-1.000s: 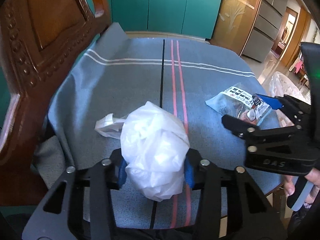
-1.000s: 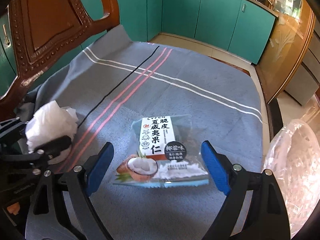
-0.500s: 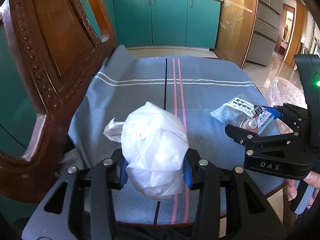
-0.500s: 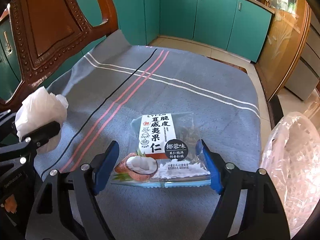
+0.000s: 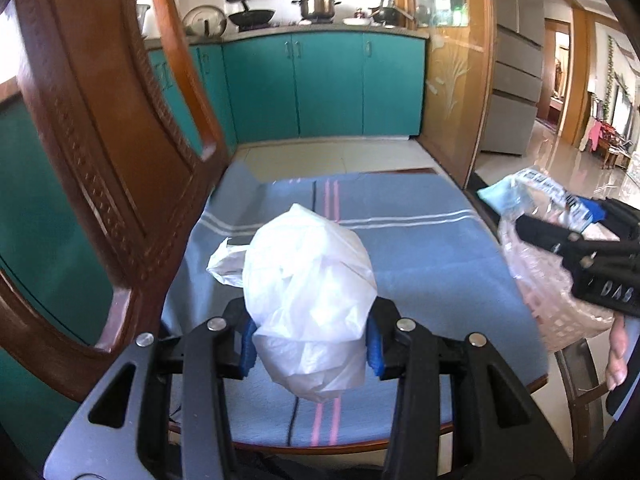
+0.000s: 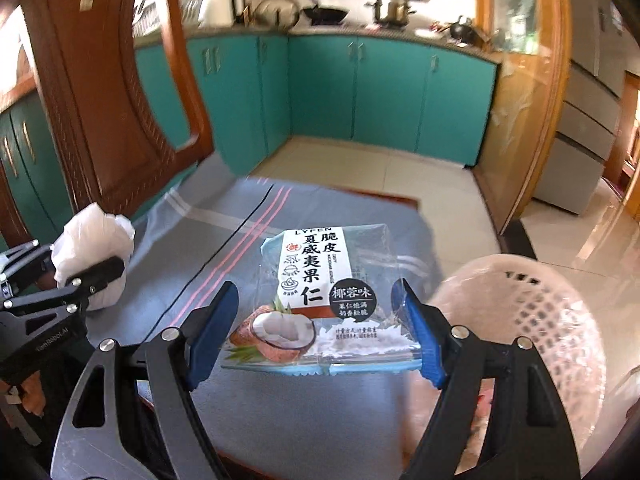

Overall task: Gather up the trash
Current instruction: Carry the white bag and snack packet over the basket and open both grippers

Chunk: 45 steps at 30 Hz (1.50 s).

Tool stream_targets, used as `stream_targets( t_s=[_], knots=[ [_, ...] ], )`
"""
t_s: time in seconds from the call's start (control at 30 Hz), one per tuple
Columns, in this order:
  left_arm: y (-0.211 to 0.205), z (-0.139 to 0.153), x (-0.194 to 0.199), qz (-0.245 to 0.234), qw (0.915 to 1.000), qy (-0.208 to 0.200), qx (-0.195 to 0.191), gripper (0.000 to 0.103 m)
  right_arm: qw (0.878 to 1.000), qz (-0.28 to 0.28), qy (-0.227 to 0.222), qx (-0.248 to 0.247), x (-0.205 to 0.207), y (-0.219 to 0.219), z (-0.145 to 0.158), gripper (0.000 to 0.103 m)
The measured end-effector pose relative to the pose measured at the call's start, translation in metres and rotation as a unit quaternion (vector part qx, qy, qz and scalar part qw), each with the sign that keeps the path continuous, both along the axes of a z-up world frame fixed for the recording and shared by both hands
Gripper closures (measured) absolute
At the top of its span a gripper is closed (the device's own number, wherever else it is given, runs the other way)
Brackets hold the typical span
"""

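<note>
A crumpled white plastic bag (image 5: 308, 296) hangs above the blue striped tablecloth (image 5: 420, 248), and my left gripper (image 5: 310, 344) is shut on it, blue pads pressing both sides. In the right wrist view that bag (image 6: 94, 252) and the left gripper (image 6: 80, 276) appear at the far left. My right gripper (image 6: 316, 336) is shut on a snack packet (image 6: 320, 292) with a coconut picture, held flat by its side edges off the cloth. From the left wrist view the right gripper (image 5: 560, 220) and packet (image 5: 532, 188) are raised at the right.
A pale plastic basket (image 6: 520, 320) lined with a clear bag stands just off the table's right edge, below the packet; the basket (image 5: 552, 300) also shows in the left wrist view. A carved wooden chair back (image 5: 100, 140) rises at the left. Teal cabinets (image 6: 360, 96) line the far wall.
Both grippers rose from the table and tilted up. The right jaws closed on the snack packet and lifted it toward the basket. The white bag stayed gripped and rose too.
</note>
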<state>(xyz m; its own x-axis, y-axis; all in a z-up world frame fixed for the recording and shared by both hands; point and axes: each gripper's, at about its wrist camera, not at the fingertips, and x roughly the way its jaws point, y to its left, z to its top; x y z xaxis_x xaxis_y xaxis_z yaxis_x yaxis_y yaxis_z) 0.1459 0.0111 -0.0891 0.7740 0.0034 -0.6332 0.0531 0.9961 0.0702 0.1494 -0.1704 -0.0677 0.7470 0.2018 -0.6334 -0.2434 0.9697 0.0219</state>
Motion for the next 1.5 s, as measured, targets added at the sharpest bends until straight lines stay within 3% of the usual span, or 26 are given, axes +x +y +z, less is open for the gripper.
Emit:
stream_targets(
  t_s=[0.13, 0.3, 0.63, 0.77, 1.0, 1.17, 1.23, 1.27, 1.3, 1.5],
  knots=[
    [-0.023, 0.01, -0.002, -0.025, 0.9996, -0.01, 0.005, 0.06, 0.999, -0.033, -0.025, 0.009, -0.015, -0.033, 0.017, 0.026],
    [-0.069, 0.02, -0.008, -0.091, 0.9954, -0.027, 0.005, 0.06, 0.995, -0.089, -0.043, 0.023, -0.038, -0.087, 0.027, 0.026],
    [-0.183, 0.03, 0.007, -0.195, 0.9805, -0.021, 0.002, 0.061, 0.979, -0.192, -0.052, 0.041, -0.083, -0.183, 0.016, 0.026],
    [-0.229, 0.021, 0.024, -0.226, 0.974, 0.004, -0.008, 0.061, 0.974, -0.218, -0.052, 0.045, -0.096, -0.207, 0.011, 0.026],
    [-0.284, -0.015, 0.039, -0.258, 0.965, 0.044, 0.015, 0.061, 0.967, -0.243, -0.045, 0.057, -0.105, -0.234, -0.002, 0.026],
    [-0.298, -0.035, 0.048, -0.272, 0.9591, 0.074, 0.023, 0.06, 0.967, -0.244, -0.038, 0.061, -0.106, -0.239, -0.009, 0.026],
    [-0.297, -0.039, 0.047, -0.278, 0.9574, 0.076, 0.023, 0.051, 0.968, -0.24, -0.035, 0.061, -0.102, -0.238, -0.009, 0.026],
    [-0.296, -0.038, 0.047, -0.275, 0.9582, 0.074, 0.023, 0.041, 0.969, -0.238, -0.034, 0.06, -0.099, -0.236, -0.009, 0.026],
    [-0.293, -0.037, 0.046, -0.272, 0.9599, 0.067, 0.021, 0.037, 0.97, -0.236, -0.032, 0.059, -0.092, -0.232, -0.007, 0.026],
    [-0.265, -0.018, 0.037, -0.246, 0.9686, 0.028, 0.024, 0.028, 0.976, -0.211, -0.012, 0.047, -0.064, -0.211, -0.008, 0.026]
  ],
)
